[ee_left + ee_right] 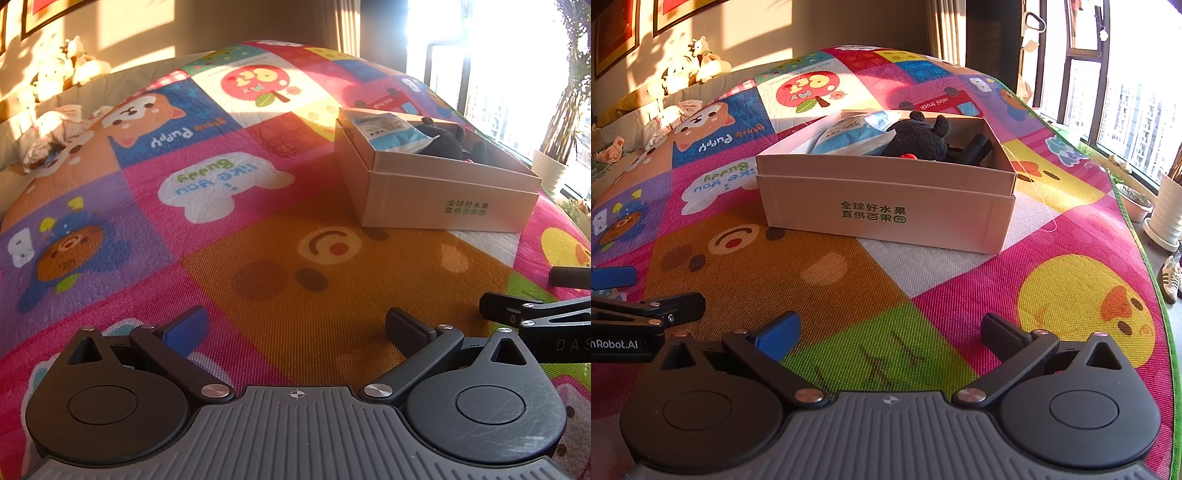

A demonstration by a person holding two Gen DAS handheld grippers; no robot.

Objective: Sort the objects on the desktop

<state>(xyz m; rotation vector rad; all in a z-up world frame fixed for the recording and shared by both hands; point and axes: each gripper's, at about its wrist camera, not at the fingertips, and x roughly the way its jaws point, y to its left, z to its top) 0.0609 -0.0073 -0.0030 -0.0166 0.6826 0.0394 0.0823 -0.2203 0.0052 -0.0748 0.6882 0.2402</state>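
A pale cardboard box [886, 206] stands open on the colourful cartoon play mat [812, 280], and the sorted things lie inside it: a blue-and-white soft packet [849, 138] at the left, a dark plush toy [918, 138] in the middle, a black cylindrical object [979, 146] toward the right wall, and a small red item [908, 156] just under the plush, too hidden to identify. The right wrist view looks at the box's long front and down into it, so the cylinder and the red item show clearly there; the left wrist view sees the box [443, 192] from one corner, with the packet [391, 133] and plush [443, 142] peeking over the rim and the rest hidden. Green Chinese characters are printed on the box front in both views. The mat carries "gentle Puppy", "I like you" and "mini truck", seen upside down. The left gripper [295, 328] rests low over the mat with its fingers spread wide and nothing between them; the right gripper [890, 332] is likewise spread and empty. Each appears at the edge of the other's view, the left one's side reading "nRobot.AI". Stuffed animals [690, 66] sit along the far wall, potted plants [1167, 210] by the window.
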